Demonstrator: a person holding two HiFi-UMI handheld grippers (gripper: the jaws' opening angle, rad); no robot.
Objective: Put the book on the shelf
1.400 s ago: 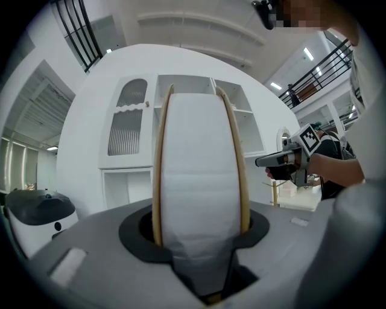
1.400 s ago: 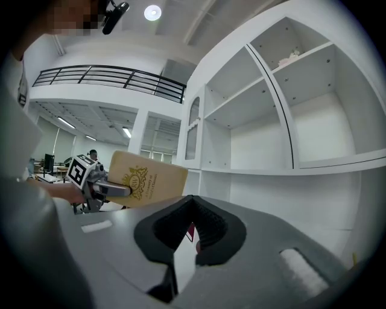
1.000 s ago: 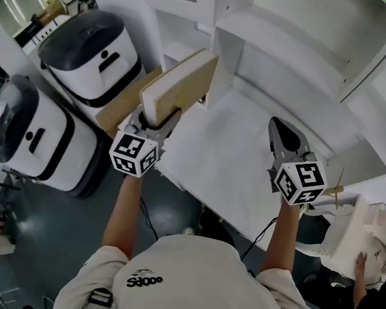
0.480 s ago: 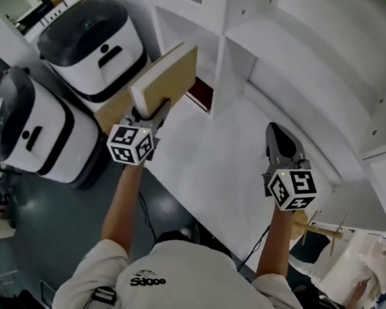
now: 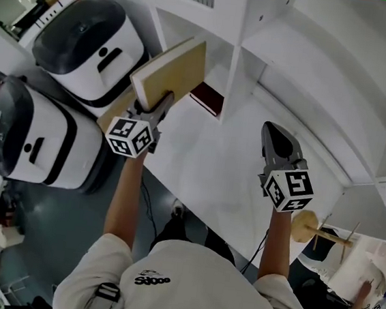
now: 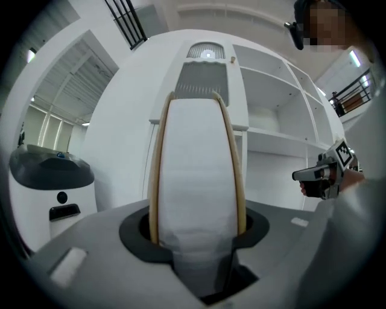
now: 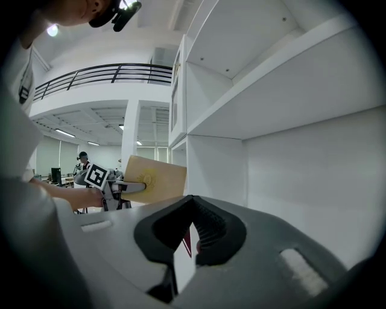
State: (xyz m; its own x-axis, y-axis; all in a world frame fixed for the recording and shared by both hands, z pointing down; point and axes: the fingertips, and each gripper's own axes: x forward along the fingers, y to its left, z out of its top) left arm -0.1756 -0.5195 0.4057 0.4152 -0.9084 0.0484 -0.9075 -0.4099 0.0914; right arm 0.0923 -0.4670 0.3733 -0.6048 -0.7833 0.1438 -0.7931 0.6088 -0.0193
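Observation:
A tan-covered book point(image 5: 171, 72) with white page edges is clamped at its lower end by my left gripper point(image 5: 158, 105) and held upright in the air. It hangs in front of the left compartment of the white shelf point(image 5: 306, 52), left of the upright divider point(image 5: 234, 72). In the left gripper view the book point(image 6: 196, 175) fills the space between the jaws of the left gripper point(image 6: 198, 229). My right gripper point(image 5: 277, 135) hovers over the broad lower shelf board point(image 5: 226, 161), its jaws together with nothing between them. From the right gripper view the book point(image 7: 158, 178) shows at left.
A dark red book point(image 5: 209, 98) lies in the left compartment by the divider. Two white-and-black machines point(image 5: 89, 36) point(image 5: 30, 133) stand left of the shelf. A wooden stand point(image 5: 309, 228) and another person's hand point(image 5: 364, 292) are at the lower right.
The left gripper has carried the book a little up and toward the left compartment. The dark red book has come into view. The right gripper has hardly moved.

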